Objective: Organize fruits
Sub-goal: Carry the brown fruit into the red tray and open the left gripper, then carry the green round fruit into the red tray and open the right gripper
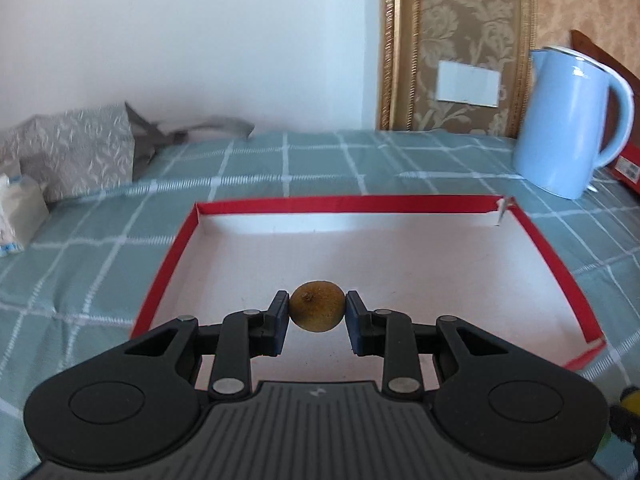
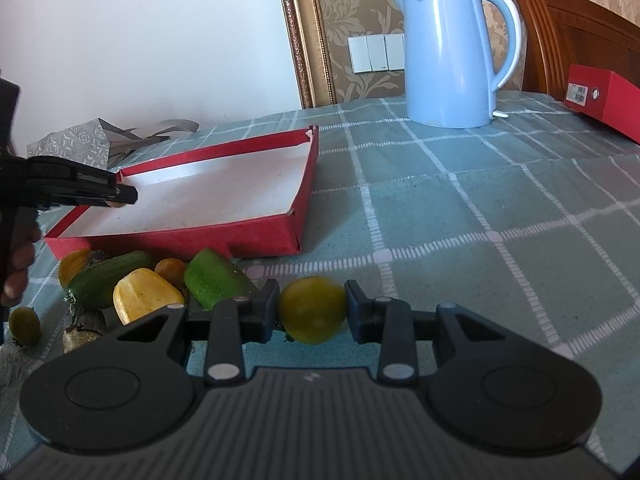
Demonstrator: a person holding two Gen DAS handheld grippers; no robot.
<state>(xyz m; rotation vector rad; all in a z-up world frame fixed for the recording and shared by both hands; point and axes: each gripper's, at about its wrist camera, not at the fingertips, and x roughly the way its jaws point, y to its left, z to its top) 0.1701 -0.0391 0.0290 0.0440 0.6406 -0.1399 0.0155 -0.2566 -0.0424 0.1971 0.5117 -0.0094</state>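
Note:
My left gripper (image 1: 317, 312) is shut on a small brown kiwi (image 1: 317, 311) and holds it over the white floor of the shallow red box (image 1: 340, 203). From the right wrist view the left gripper (image 2: 124, 196) reaches over the box's left end (image 2: 296, 184). My right gripper (image 2: 312, 308) is shut on a yellow-green tomato (image 2: 313, 309) above the tablecloth, in front of the box. A pile of fruit lies left of it: green cucumbers (image 2: 218, 278), a yellow starfruit (image 2: 144, 292), small yellow tomatoes (image 2: 25, 325).
A light blue kettle (image 2: 448, 52) stands at the back right on the green checked tablecloth (image 2: 480, 200). A red carton (image 2: 604, 98) lies at the far right. A grey gift bag (image 1: 76, 148) and a tissue pack (image 1: 18, 216) sit at the left.

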